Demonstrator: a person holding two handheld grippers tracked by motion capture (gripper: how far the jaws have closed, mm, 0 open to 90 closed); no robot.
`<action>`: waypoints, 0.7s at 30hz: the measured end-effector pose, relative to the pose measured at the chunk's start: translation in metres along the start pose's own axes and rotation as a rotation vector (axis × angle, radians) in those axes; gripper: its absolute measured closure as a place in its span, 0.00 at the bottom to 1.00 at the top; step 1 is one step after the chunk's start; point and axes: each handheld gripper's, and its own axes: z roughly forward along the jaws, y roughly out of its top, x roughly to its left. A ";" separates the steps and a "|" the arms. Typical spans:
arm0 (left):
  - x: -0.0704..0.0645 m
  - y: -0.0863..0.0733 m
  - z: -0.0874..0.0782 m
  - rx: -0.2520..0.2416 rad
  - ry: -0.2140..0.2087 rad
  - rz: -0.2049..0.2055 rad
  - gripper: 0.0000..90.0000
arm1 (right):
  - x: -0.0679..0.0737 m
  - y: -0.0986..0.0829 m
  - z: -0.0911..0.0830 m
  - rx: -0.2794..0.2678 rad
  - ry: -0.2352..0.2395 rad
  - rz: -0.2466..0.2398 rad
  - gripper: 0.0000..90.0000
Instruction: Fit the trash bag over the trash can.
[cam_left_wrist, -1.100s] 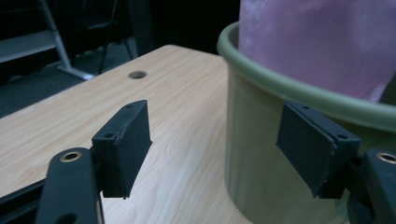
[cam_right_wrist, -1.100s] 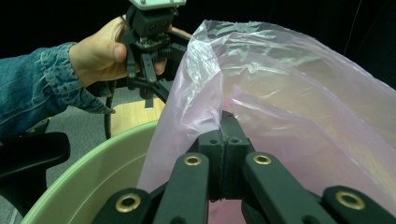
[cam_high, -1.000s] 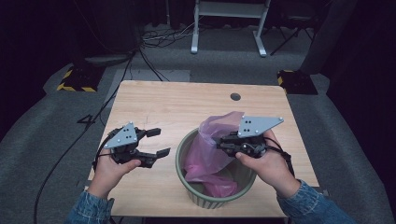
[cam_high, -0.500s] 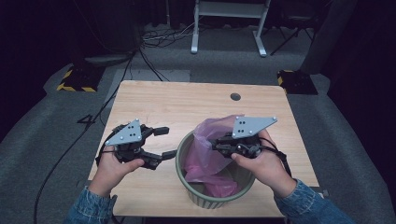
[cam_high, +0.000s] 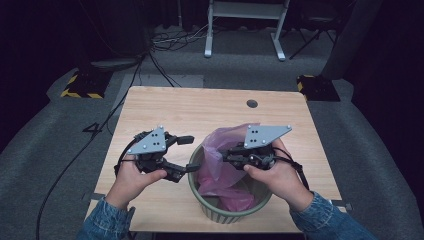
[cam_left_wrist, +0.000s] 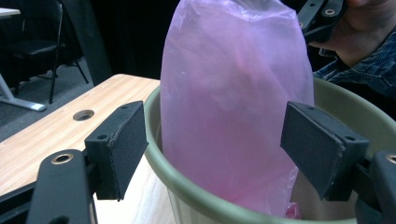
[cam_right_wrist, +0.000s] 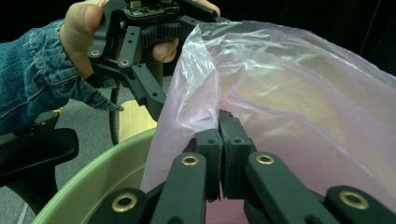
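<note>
The pink plastic bag (cam_high: 222, 160) sits half inside the green bin (cam_high: 220, 212), which is at 6 o'clock on the wooden table (cam_high: 210, 107). The right gripper (cam_high: 226, 159) has its jaws clamped tight on the bag's film, lifting it above the rim. The left gripper (cam_high: 190, 154), at the bin's 9 o'clock, is wide open, jaws straddling the rim.

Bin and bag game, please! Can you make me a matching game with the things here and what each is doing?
Things:
1. bag
2. bin
3. left gripper
4. right gripper

States:
A. open, jaws either side of the rim
B. pink, pinched and held up
C. green, stands on the table
D. shut on thin plastic

Pairs: 1-B, 2-C, 3-A, 4-D
</note>
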 end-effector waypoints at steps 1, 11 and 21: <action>0.000 0.000 0.001 0.000 0.000 0.002 0.25 | 0.000 0.000 0.001 0.001 0.002 -0.002 0.98; -0.011 0.006 0.009 0.006 -0.036 0.031 0.31 | 0.004 0.001 0.009 -0.002 0.028 -0.002 0.97; -0.015 0.008 0.006 0.021 -0.074 0.033 0.71 | 0.005 -0.001 0.012 0.000 0.034 0.009 0.97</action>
